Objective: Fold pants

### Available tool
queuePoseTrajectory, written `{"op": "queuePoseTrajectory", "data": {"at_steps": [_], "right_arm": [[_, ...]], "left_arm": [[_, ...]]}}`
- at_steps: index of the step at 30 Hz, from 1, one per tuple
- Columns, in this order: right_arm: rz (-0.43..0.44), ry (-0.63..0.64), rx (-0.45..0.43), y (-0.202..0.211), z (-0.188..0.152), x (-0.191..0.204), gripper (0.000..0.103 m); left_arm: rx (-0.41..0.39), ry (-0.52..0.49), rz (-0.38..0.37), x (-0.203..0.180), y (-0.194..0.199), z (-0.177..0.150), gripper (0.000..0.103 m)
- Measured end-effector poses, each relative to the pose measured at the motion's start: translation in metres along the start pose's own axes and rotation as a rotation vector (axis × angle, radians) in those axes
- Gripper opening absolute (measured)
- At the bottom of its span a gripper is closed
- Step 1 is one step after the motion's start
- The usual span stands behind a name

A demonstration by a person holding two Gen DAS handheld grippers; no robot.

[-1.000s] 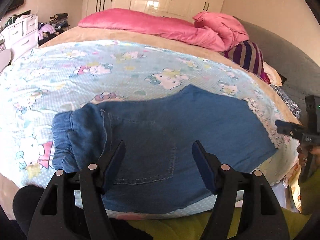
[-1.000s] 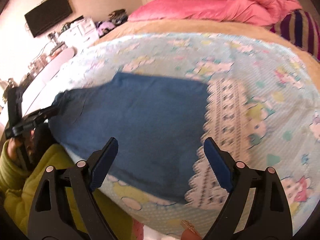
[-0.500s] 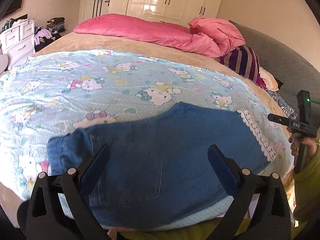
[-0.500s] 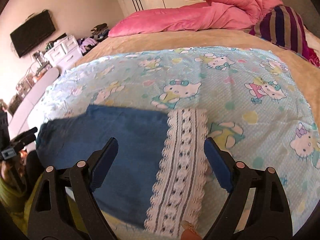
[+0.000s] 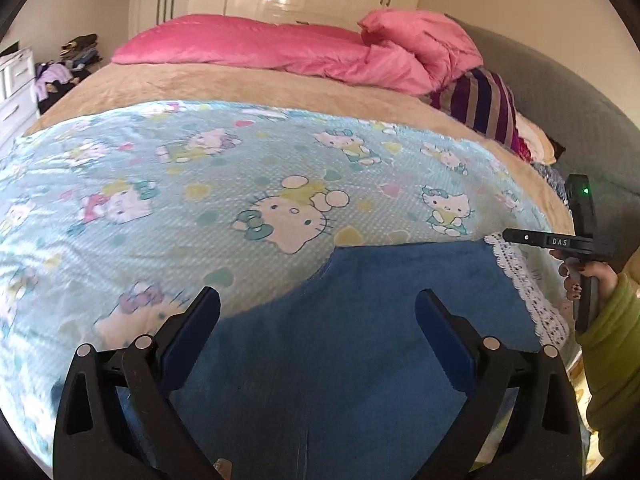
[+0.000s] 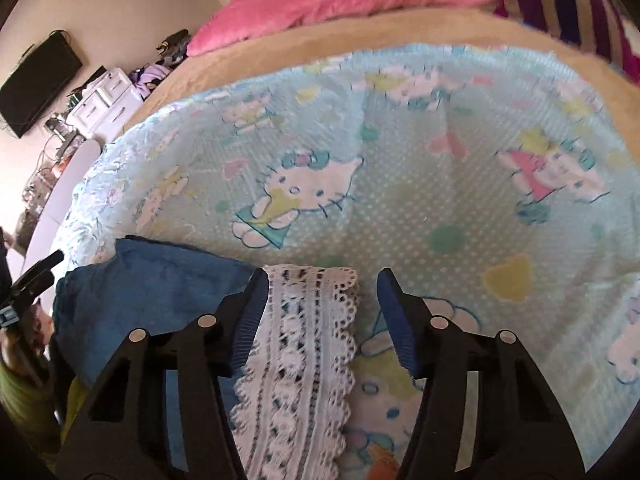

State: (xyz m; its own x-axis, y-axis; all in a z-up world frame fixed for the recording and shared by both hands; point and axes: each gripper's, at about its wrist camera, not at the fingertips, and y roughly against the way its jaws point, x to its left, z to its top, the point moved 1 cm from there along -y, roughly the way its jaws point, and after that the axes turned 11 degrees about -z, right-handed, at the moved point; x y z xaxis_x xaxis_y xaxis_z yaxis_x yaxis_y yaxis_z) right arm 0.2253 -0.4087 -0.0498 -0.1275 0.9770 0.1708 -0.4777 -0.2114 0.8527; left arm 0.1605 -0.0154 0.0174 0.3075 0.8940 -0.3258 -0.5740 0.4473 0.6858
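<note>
Blue denim pants (image 5: 360, 340) lie flat on the cartoon-cat blanket (image 5: 200, 184) near the bed's front edge, and their white lace hem (image 5: 528, 292) is at the right end. My left gripper (image 5: 317, 300) hovers open over the blue cloth with nothing between its fingers. In the right wrist view the pants (image 6: 152, 296) lie to the left and the lace hem (image 6: 304, 360) runs up between the jaws. The jaws of my right gripper (image 6: 322, 280) are closing around that hem. The left pad is at the lace edge and the right pad stands apart from it.
A pink duvet (image 5: 280, 48) and a striped pillow (image 5: 480, 104) lie at the head of the bed. White drawers (image 6: 104, 100) and a wall screen (image 6: 36, 76) stand to the left. A hand in a green sleeve (image 5: 612, 320) holds the right gripper.
My left gripper opened wider and slid right along the pants, so the waistband left its view. My right gripper moved right to the lace hem and its jaws narrowed around it.
</note>
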Motion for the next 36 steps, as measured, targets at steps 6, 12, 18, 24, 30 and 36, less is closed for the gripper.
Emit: {"op": "queuePoseTrajectory", "data": {"at_steps": [6, 12, 18, 24, 30, 36], "right_arm": [[0.024, 0.024, 0.015, -0.021, -0.005, 0.001, 0.050], [0.071, 0.054, 0.003, -0.024, -0.010, 0.006, 0.032], [0.094, 0.079, -0.053, -0.010, -0.013, 0.012, 0.017], [0.061, 0.124, -0.173, 0.023, -0.001, 0.019, 0.015], [-0.016, 0.177, -0.169, 0.008, 0.020, 0.023, 0.015], [-0.076, 0.191, -0.098, -0.029, 0.008, 0.021, 0.017]], "left_arm": [[0.090, 0.001, -0.001, 0.010, -0.060, 0.009, 0.097], [0.115, 0.099, -0.056, 0.035, -0.104, 0.008, 0.096], [0.116, 0.091, -0.160, 0.019, -0.104, 0.002, 0.011], [0.055, 0.022, -0.138, 0.003, -0.084, 0.012, 0.011], [0.052, -0.056, -0.036, -0.008, -0.093, 0.018, 0.011], [0.080, 0.012, -0.042, 0.015, -0.112, 0.006, 0.016]]}}
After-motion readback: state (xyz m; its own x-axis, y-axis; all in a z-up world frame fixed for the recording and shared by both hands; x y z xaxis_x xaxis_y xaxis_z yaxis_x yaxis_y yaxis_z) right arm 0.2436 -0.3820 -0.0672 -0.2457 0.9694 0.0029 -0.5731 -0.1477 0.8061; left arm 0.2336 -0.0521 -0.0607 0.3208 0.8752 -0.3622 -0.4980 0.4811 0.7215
